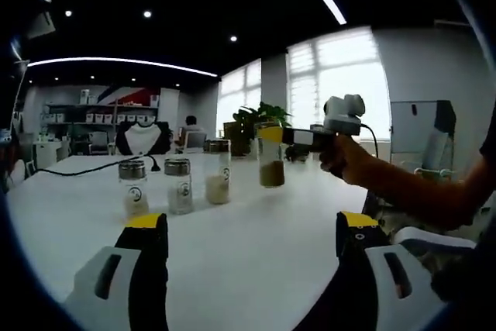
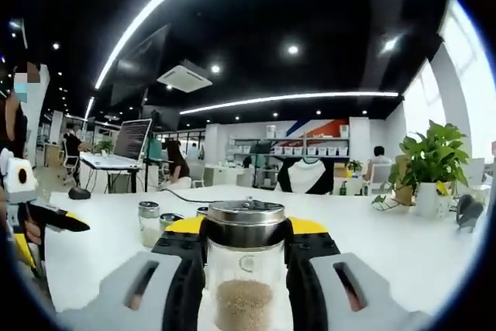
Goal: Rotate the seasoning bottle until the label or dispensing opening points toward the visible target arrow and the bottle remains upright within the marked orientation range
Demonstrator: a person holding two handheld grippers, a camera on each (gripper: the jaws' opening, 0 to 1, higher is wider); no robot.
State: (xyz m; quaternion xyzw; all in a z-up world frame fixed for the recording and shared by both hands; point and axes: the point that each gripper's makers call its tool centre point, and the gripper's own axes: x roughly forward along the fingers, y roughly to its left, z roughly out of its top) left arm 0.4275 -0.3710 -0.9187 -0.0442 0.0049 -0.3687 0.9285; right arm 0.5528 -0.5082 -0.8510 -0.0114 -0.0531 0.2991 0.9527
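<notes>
- Glass seasoning bottle (image 2: 245,269) with a chrome shaker cap, brown granules in the lower part, clamped between the yellow-tipped jaws of the right gripper (image 2: 245,257); body upright, long axis vertical.
- Seen from the left gripper view, same bottle (image 1: 270,154) raised clear of the white table (image 1: 256,246), to the right of the row of three shakers (image 1: 177,186) standing on that table and well apart from them.
- Left gripper (image 1: 252,230) spread wide, holding nothing, low over the table and well short of the row; far from the held bottle, so the right gripper clearly the nearer one.
- No target arrow or orientation marking made out on the table; label side of the held bottle not readable.
- Judged: turn to be made about the bottle's vertical axis by rolling the right wrist, keeping the cap straight up.
- Black cable (image 1: 85,168) lying on the table behind the row, out of the way.
</notes>
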